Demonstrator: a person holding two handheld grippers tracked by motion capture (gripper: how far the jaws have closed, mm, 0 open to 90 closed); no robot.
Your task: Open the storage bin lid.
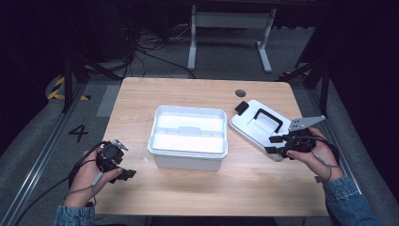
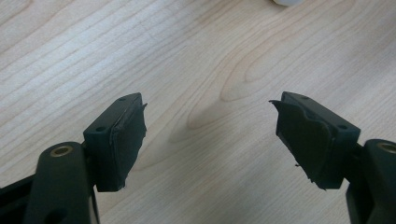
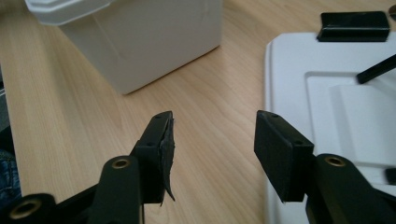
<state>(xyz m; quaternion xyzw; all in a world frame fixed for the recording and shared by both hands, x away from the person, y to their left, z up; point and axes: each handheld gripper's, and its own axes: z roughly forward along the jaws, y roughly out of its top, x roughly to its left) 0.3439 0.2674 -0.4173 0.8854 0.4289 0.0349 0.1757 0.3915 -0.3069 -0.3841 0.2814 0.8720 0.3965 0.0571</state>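
Box [image 1: 188, 136] found open, empty; lid [image 1: 259, 126] laid flat beside it, not yet fitted. Left gripper [image 2: 210, 140] spread wide, nothing held. Right gripper [image 3: 212, 154] parted over lid edge, nothing gripped.

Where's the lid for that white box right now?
In the high view, the lid lies flat on the table's right side, just right of the box, with the right gripper at its near edge.

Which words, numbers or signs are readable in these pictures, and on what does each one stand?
"4": black numeral on the grey floor, left of the table.
No readable text on the white box, the lid or either gripper.
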